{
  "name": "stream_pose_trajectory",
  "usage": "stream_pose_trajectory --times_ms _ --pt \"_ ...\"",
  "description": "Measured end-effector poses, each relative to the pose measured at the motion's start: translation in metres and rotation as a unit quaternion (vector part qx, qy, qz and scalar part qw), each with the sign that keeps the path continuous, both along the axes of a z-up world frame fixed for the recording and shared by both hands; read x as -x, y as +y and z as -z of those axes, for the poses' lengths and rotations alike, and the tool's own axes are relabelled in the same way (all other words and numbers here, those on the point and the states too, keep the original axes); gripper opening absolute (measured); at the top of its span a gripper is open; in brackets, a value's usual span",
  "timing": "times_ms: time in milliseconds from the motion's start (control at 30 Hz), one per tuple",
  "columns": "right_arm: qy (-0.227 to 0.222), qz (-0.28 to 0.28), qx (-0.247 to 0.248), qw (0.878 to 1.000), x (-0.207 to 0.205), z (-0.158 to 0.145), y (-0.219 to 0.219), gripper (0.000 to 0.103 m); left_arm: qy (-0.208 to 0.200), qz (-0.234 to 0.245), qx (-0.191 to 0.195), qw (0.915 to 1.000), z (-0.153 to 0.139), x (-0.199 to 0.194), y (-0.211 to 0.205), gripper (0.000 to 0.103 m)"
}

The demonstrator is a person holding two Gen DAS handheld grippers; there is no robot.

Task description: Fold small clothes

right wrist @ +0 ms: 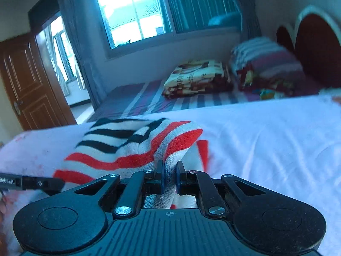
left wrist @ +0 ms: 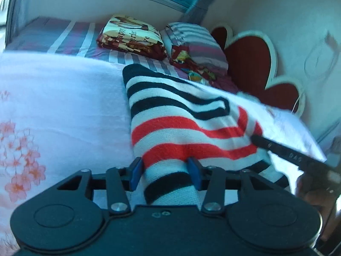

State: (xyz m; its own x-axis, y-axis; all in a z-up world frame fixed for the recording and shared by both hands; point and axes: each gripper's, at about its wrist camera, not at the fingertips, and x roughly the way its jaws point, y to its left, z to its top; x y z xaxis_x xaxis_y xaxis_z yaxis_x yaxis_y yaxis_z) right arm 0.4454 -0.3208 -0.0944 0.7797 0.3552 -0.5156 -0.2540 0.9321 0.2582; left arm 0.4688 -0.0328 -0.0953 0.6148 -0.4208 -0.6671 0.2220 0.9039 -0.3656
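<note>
While I held both grippers, I counted one striped garment (left wrist: 181, 128), navy, white and red, on the white sheet (left wrist: 64, 98); left gripper (left wrist: 165, 171) and right gripper (right wrist: 169, 178) each pinched its bunched fabric.

Right gripper (right wrist: 169, 176): clamped on a bunched fold of the striped garment (right wrist: 136, 147).
Garment: lies on the white sheet (right wrist: 266, 140).
Left gripper (right wrist: 42, 183): tip beside the garment.
</note>
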Motion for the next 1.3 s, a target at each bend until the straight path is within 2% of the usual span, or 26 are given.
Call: stream_pose_trajectory --times_ms 100,133,233,267,367,433,500,567,633,700,767,867,933,1000,1033,1100,1167,1233,1300 --pt "0.023 0.011 0.020 0.999 -0.010 0.024 0.004 0.009 0.012 0.003 -0.033 0.9994 -0.003 -0.008 -0.014 0.046" --pt "0.026 0.015 0.011 0.999 -0.009 0.027 0.004 0.009 0.012 0.008 -0.053 0.9985 -0.005 -0.010 -0.020 0.046" --pt "0.034 0.023 -0.006 0.999 -0.008 0.019 -0.003 0.011 0.012 0.026 -0.089 0.9957 -0.011 -0.014 -0.028 0.046" --pt "0.025 0.032 -0.014 0.999 -0.005 0.014 -0.007 0.015 0.011 0.031 -0.090 0.9954 -0.013 -0.015 -0.026 0.045" --pt "-0.003 0.045 -0.010 0.999 -0.008 -0.006 -0.011 0.015 -0.012 0.025 -0.066 0.9974 -0.018 -0.010 -0.017 0.038" --pt "-0.004 0.036 -0.004 0.999 -0.021 -0.010 -0.006 0.015 0.000 0.015 -0.065 0.9977 -0.010 -0.013 -0.019 0.038" --pt "0.013 0.017 0.013 1.000 -0.041 -0.005 0.004 0.015 -0.010 0.015 -0.087 0.9961 -0.006 -0.011 -0.030 0.040" --pt "0.088 0.013 0.068 0.994 -0.065 0.018 0.015 0.015 -0.014 0.015 -0.106 0.9942 -0.007 -0.010 -0.038 0.040" --pt "0.083 0.015 0.069 0.994 -0.062 0.016 0.011 0.015 -0.012 0.020 -0.111 0.9936 -0.010 -0.011 -0.040 0.040" --pt "0.057 0.025 0.036 0.997 -0.039 -0.001 -0.003 0.015 -0.010 0.023 -0.088 0.9958 -0.018 -0.005 -0.029 0.040" --pt "0.023 0.008 0.005 1.000 -0.004 -0.021 -0.014 0.015 -0.026 0.024 -0.062 0.9974 -0.024 0.013 -0.017 0.040" --pt "-0.009 -0.041 0.016 0.999 0.043 -0.041 -0.010 0.015 -0.042 0.021 -0.044 0.9979 -0.023 0.047 -0.008 0.040" --pt "-0.006 -0.069 0.036 0.997 0.062 -0.040 0.000 0.014 -0.035 0.018 -0.033 0.9987 -0.017 0.061 -0.007 0.042" --pt "0.029 -0.074 0.087 0.993 0.070 -0.022 0.013 0.001 -0.023 0.010 -0.036 0.9990 -0.005 0.072 -0.008 0.042" --pt "0.050 -0.072 0.096 0.991 0.070 -0.009 0.015 0.001 -0.015 0.007 -0.035 0.9993 0.000 0.074 -0.008 0.043" --pt "0.065 -0.063 0.101 0.991 0.074 0.007 0.014 0.000 -0.014 0.008 -0.033 0.9993 0.008 0.081 -0.009 0.045" --pt "0.109 -0.052 0.123 0.985 0.072 0.025 0.013 0.000 -0.017 0.008 -0.039 0.9990 0.011 0.084 -0.009 0.047" --pt "0.101 -0.039 0.112 0.988 0.083 0.025 0.005 0.000 -0.005 0.007 -0.032 0.9994 0.008 0.084 -0.004 0.046" --pt "0.039 -0.018 0.088 0.995 0.102 0.001 -0.001 0.000 -0.029 0.009 -0.048 0.9984 -0.009 0.095 -0.004 0.042"
